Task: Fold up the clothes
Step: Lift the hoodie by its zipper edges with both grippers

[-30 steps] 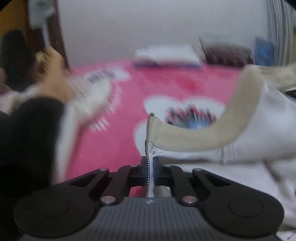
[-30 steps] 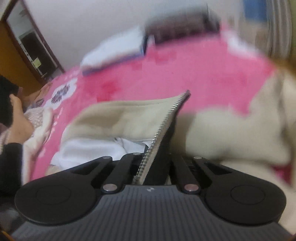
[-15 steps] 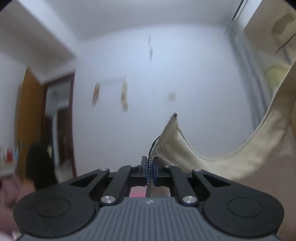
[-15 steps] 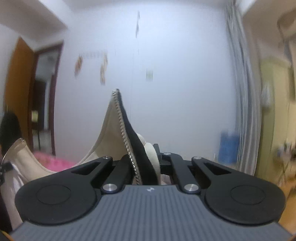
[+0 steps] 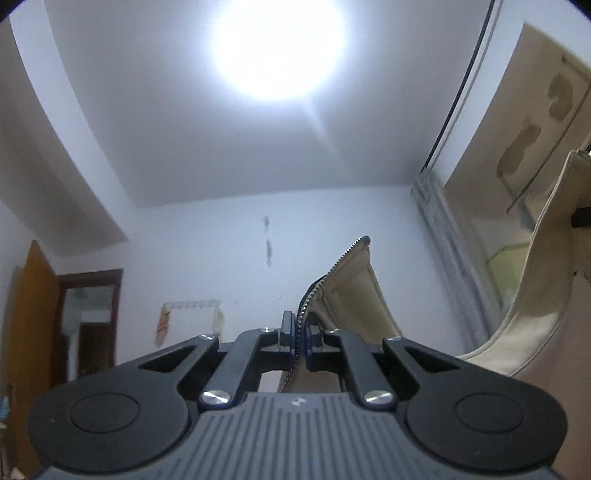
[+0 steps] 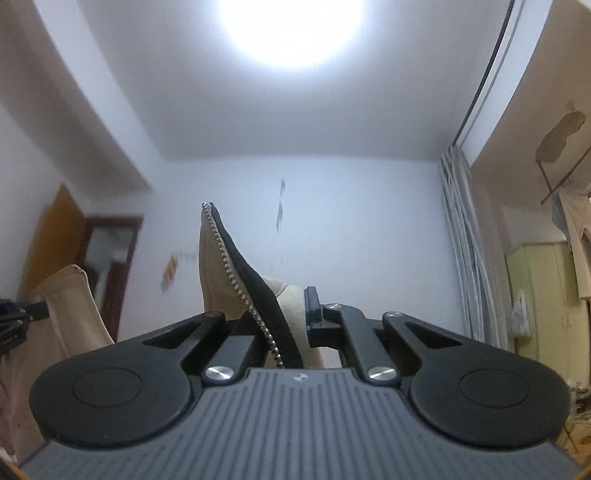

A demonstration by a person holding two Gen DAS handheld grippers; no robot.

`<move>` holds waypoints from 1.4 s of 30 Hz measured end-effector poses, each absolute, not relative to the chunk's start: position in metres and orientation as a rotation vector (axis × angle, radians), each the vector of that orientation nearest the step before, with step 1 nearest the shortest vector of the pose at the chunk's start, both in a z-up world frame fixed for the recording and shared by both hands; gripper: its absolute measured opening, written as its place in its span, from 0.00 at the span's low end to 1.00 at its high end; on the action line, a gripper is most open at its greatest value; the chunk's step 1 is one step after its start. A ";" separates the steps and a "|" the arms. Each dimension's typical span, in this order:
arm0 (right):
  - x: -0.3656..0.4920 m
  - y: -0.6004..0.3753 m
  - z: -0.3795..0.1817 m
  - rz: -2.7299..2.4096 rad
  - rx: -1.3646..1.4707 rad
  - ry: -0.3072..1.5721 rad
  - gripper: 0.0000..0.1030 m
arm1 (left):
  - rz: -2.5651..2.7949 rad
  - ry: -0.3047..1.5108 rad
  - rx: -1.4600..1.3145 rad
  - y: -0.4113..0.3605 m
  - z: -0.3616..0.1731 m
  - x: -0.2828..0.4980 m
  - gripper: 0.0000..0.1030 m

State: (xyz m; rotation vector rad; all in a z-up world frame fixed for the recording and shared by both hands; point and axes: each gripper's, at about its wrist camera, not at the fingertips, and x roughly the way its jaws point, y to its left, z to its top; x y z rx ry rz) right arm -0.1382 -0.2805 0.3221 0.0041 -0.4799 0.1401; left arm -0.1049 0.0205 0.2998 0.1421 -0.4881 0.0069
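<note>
Between each tool's fingers: unlabelled beige jacket's zipper edge.

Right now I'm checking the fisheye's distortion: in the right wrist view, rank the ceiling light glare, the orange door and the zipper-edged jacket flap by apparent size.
1. Ceiling light glare, clearly largest.
2. Zipper-edged jacket flap, clamped in the right gripper.
3. Orange door.
The last two look close, and the flap sits near the lens, so their order is unsure.
</note>
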 end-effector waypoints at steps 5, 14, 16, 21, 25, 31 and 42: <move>-0.170 -0.298 0.341 0.194 0.062 -0.572 0.00 | -0.069 -0.522 0.076 0.027 0.326 -0.126 0.06; -0.169 -0.315 0.330 0.280 0.127 -0.572 0.00 | -0.204 -0.403 -0.058 0.051 0.303 -0.098 0.06; -0.155 -0.318 0.320 0.275 0.136 -0.535 0.00 | -0.212 -0.341 -0.075 0.053 0.286 -0.077 0.06; -0.091 -0.329 0.276 0.237 0.161 -0.354 0.00 | -0.200 -0.117 -0.096 0.065 0.234 0.001 0.06; -0.006 -0.347 0.235 0.193 0.200 -0.165 0.00 | -0.138 0.087 -0.112 0.071 0.183 0.089 0.06; 0.159 -0.366 0.139 0.152 0.269 0.103 0.00 | -0.047 0.278 -0.047 0.080 0.093 0.215 0.06; 0.382 -0.347 -0.060 0.168 0.434 0.505 0.00 | 0.041 0.543 0.047 0.098 -0.041 0.370 0.06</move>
